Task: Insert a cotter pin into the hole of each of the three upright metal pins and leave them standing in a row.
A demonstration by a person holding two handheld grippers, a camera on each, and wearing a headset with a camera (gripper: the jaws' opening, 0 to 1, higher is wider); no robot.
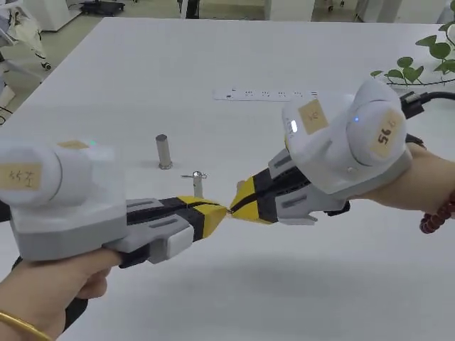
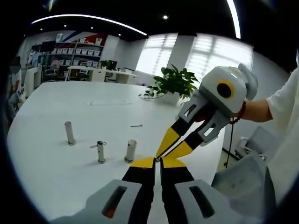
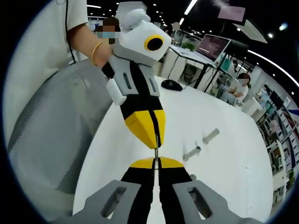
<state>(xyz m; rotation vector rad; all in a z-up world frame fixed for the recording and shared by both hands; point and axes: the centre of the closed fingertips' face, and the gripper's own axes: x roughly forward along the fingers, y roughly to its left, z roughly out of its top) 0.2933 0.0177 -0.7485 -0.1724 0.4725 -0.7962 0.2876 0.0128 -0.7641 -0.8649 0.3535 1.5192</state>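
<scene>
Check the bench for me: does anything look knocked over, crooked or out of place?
Nothing looks damaged or fallen. The three metal pins stand in a row, the middle pin with a cotter pin through it. One loose cotter pin lies on the table beyond them, probably just waiting its turn.

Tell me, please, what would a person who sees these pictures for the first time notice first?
First come the two yellow-tipped grippers meeting tip to tip above the white table. The left gripper reaches in from the lower left and the right gripper from the right, both with jaws closed. Beyond them metal pins stand upright, and the middle pin already has a cotter pin through its top.
</scene>
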